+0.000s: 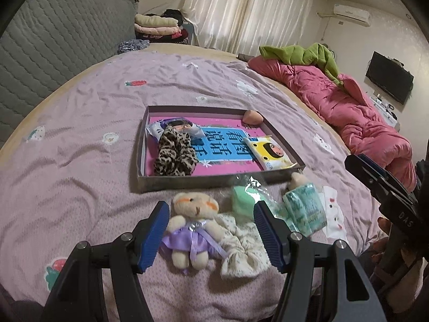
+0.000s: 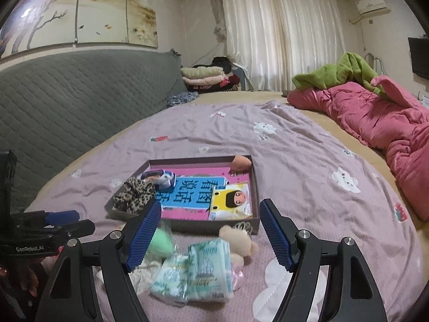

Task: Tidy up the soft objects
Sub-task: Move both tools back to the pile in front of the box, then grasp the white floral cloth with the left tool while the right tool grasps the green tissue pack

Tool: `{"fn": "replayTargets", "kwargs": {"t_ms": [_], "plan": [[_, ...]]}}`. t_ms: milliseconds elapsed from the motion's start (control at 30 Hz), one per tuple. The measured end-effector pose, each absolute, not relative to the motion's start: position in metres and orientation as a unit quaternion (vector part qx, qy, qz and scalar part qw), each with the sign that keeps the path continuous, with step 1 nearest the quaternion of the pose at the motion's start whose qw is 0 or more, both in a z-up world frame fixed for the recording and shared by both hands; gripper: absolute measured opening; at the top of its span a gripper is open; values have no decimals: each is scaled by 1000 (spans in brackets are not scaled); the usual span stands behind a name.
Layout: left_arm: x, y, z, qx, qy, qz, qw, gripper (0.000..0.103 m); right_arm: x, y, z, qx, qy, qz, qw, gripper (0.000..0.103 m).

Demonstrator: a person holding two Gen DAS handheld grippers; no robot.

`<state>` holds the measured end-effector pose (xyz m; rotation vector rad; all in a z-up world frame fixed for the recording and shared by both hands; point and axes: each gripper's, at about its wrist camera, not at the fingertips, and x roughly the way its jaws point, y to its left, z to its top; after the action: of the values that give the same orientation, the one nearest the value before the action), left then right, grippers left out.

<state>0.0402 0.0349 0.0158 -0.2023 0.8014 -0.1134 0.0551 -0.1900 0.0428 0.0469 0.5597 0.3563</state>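
Note:
A shallow box [image 1: 214, 182] [image 2: 256, 185] lies on the bed. It holds a leopard scrunchie [image 1: 174, 153] [image 2: 134, 194], a yellow tissue pack [image 1: 270, 150] [image 2: 233, 201], a blue-white packet [image 1: 171, 126] and a peach sponge [image 1: 252, 117] [image 2: 242, 161]. In front of it lie a small teddy bear in a purple dress [image 1: 193, 228], a cream floral scrunchie [image 1: 241, 247], a green sponge in clear wrap [image 1: 242, 201] [image 2: 161, 241] and green tissue packs [image 1: 305, 209] [image 2: 203, 271]. My left gripper [image 1: 211, 234] is open around the bear. My right gripper [image 2: 211, 236] is open above the tissue packs.
A pink quilt [image 1: 348, 110] [image 2: 375, 115] with a green garment [image 1: 308, 53] lies along the bed's right side. A grey padded headboard [image 1: 53, 40] stands on the left. Folded clothes [image 1: 158, 25] are stacked at the far end. A second small bear [image 2: 238, 241] lies by the box's near wall.

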Motion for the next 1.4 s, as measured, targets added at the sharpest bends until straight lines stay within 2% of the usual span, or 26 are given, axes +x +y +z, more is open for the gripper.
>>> {"fn": "replayTargets", "kwargs": {"t_ms": [800, 1400], "plan": [[13, 11, 9, -83, 418, -79, 901, 65, 27, -176, 31, -17, 303, 200, 932, 77], [12, -9, -20, -98, 478, -118, 865, 65, 26, -186, 15, -7, 340, 198, 919, 77]]}}
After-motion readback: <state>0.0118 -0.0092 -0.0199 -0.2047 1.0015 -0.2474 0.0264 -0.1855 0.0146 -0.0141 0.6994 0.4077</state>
